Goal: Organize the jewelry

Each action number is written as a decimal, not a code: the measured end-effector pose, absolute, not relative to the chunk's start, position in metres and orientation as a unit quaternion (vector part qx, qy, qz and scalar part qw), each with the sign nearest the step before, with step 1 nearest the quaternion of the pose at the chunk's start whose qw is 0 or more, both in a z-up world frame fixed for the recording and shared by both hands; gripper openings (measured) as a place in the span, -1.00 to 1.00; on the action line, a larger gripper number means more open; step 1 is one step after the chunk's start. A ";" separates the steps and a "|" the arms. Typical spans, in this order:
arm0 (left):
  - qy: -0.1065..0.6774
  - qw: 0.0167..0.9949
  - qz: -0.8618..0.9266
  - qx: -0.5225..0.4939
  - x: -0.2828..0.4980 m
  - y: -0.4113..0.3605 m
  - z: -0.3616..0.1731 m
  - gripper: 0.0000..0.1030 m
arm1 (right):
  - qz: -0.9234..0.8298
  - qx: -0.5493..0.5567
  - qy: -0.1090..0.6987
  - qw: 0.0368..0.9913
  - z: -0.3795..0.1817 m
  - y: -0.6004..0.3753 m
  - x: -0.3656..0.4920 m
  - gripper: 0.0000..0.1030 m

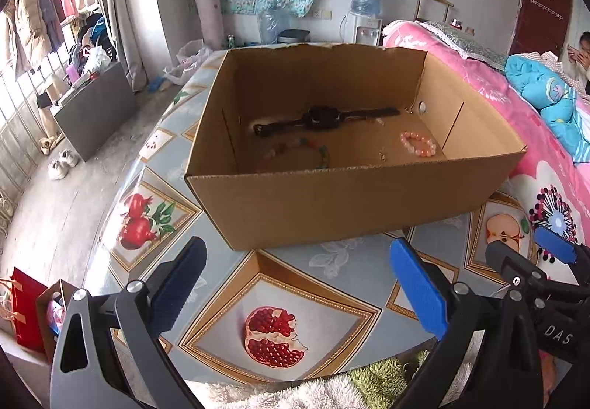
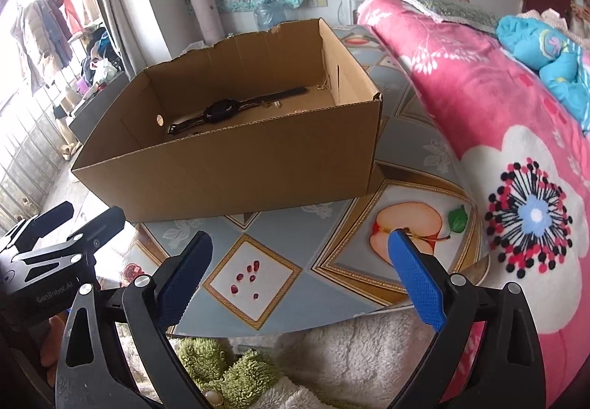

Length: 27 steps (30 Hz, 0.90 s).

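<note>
An open cardboard box [image 1: 332, 210] stands on the patterned table. On its floor lie a black wristwatch [image 1: 320, 118], a pink bead bracelet [image 1: 418, 143], a multicoloured bead bracelet [image 1: 313, 151] and a small gold piece [image 1: 383, 155]. The right wrist view shows the same box [image 2: 239, 173] with the watch [image 2: 225, 110] inside. My left gripper [image 1: 295, 272] hangs open over the near table edge, short of the box, nothing between its fingers. My right gripper [image 2: 300, 272] is also open and empty, jaws wide, below the box's right corner; it shows at the left view's right edge.
A pink floral quilt [image 2: 479, 84] on a bed borders the table on the right. White and green fluffy fabric [image 2: 332, 353] lies just below both grippers. A person [image 1: 582, 55] sits far right. A grey cabinet [image 1: 96, 114] and shoes stand on the floor at left.
</note>
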<state>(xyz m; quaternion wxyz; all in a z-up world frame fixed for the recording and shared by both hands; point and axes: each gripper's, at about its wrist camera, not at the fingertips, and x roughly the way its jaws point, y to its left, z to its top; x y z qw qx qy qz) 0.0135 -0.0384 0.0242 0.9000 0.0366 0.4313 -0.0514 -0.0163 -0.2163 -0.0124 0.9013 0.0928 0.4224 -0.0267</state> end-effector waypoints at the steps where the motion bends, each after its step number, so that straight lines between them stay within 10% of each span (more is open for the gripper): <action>1: 0.434 0.899 -0.049 0.036 0.014 -0.038 0.023 0.89 | -0.026 0.093 0.424 0.901 -0.013 -0.216 -0.015 0.79; 27: 0.471 0.881 -0.047 0.002 0.024 -0.030 0.009 0.89 | -0.023 0.078 0.444 0.893 -0.015 -0.209 -0.003 0.79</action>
